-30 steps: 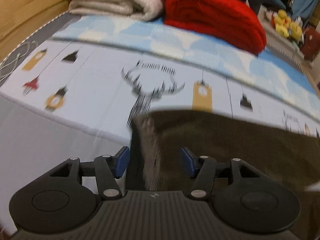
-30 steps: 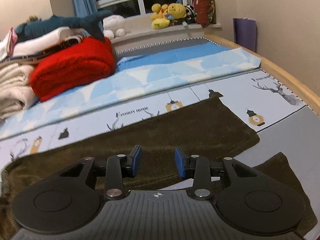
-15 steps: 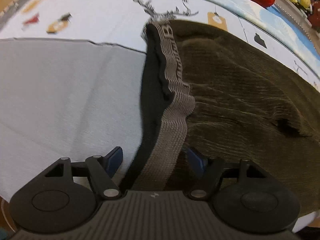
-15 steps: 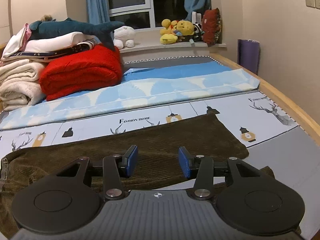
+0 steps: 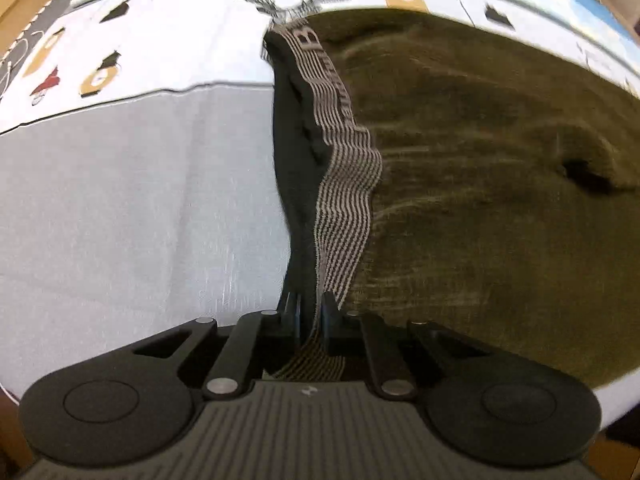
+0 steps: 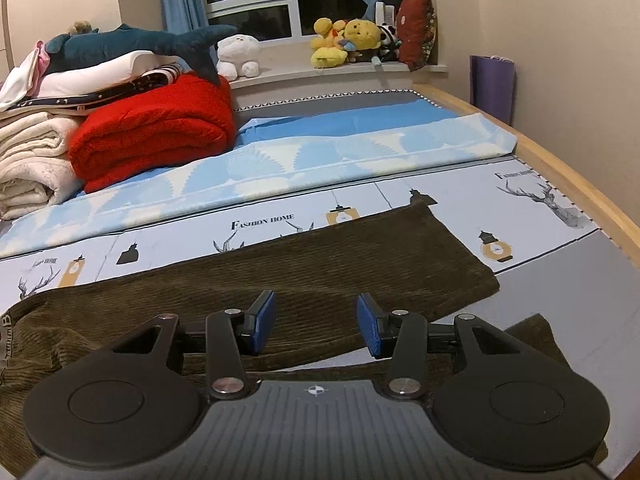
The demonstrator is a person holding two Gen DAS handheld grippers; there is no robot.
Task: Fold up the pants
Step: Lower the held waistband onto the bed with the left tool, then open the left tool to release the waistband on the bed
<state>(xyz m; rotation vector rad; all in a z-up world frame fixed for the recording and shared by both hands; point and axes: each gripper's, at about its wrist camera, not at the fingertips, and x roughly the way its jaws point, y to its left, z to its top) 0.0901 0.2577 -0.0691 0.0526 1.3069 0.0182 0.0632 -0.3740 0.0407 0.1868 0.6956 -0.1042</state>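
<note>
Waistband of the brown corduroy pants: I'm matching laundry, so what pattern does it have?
Fine beige and dark stripes on the elastic waistband, with lettering; clearest in the left wrist view.

red blanket (image 6: 156,128), shark plush (image 6: 132,46), yellow plush toys (image 6: 344,40), purple bag (image 6: 492,86)

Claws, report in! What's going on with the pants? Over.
Left claw just closed on waistband. Right claw open above pants. Nothing blocking.
</note>
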